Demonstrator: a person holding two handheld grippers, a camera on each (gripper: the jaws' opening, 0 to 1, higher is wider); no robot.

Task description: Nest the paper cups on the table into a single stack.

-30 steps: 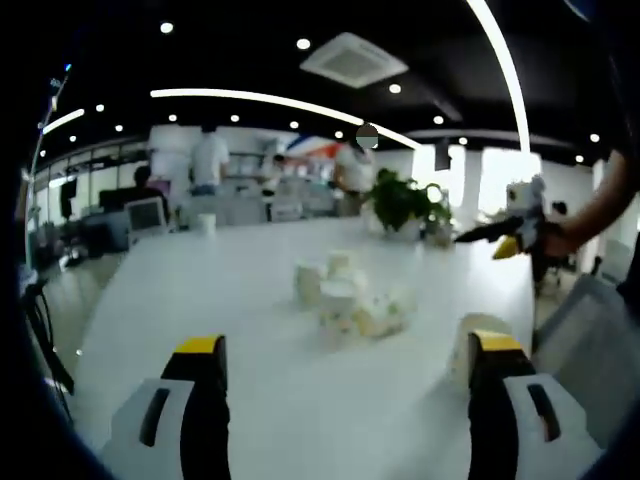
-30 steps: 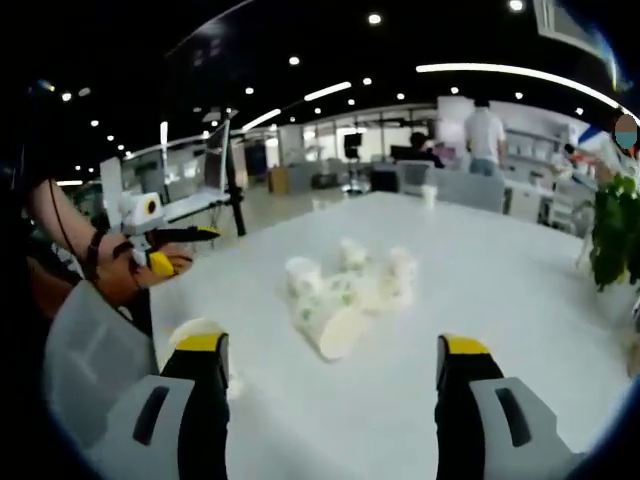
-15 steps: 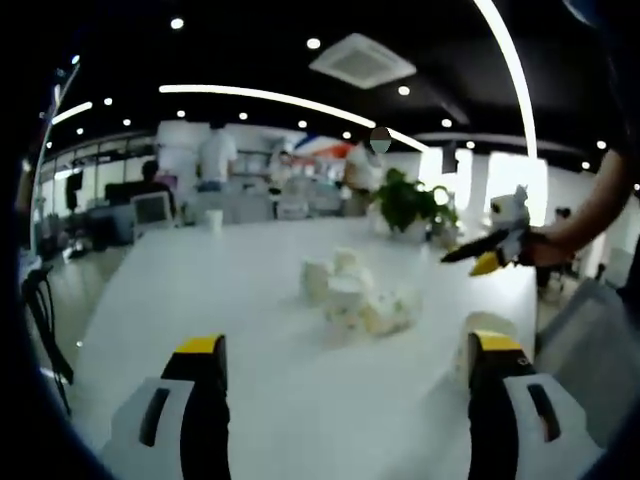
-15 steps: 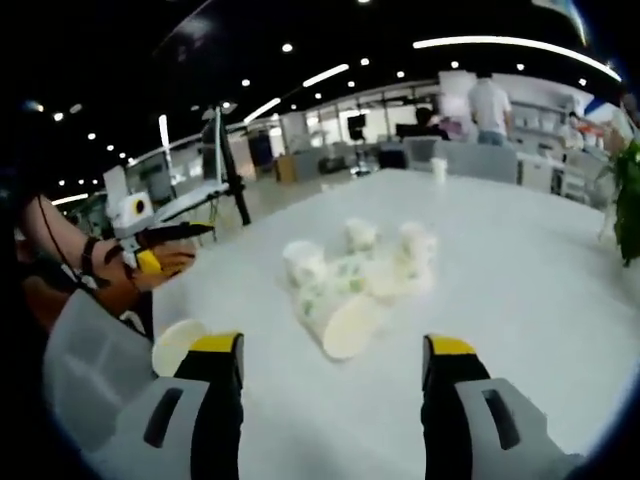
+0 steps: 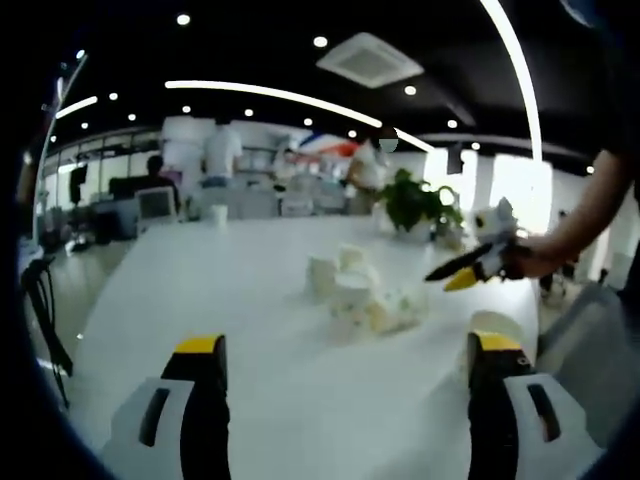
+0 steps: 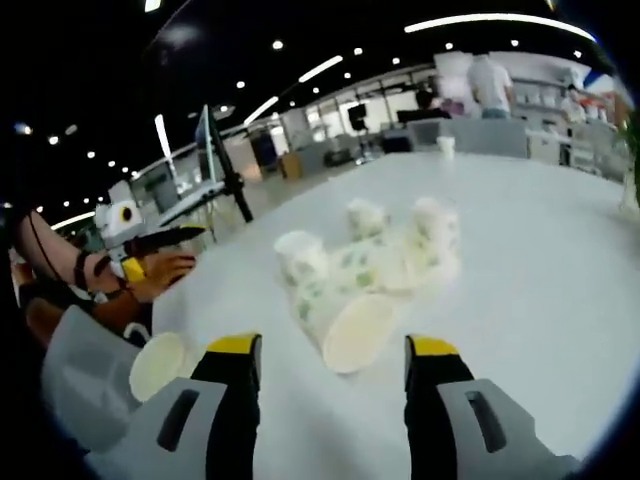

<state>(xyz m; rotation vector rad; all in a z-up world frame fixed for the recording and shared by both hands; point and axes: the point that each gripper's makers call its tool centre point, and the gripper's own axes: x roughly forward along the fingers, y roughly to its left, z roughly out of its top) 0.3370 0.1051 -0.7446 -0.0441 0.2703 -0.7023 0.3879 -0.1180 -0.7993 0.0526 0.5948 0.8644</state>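
In the right gripper view, the right gripper (image 6: 332,350) is moving in toward the cluster of white paper cups with green print (image 6: 375,265), which now looms larger, and its yellow-tipped jaws are standing closer together than 1 s ago. In the left gripper view, that same gripper (image 5: 455,274) is reaching further in from the right, nearer the cups (image 5: 362,295) on the white desk (image 5: 200,290).

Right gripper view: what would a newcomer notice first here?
A cluster of paper cups with a green pattern sits mid-table, some upright, some tipped over; the nearest cup lies on its side with its mouth toward the right gripper, whose yellow-tipped fingers are apart. One more cup sits alone near the white table's edge, and the left gripper hovers beyond it.
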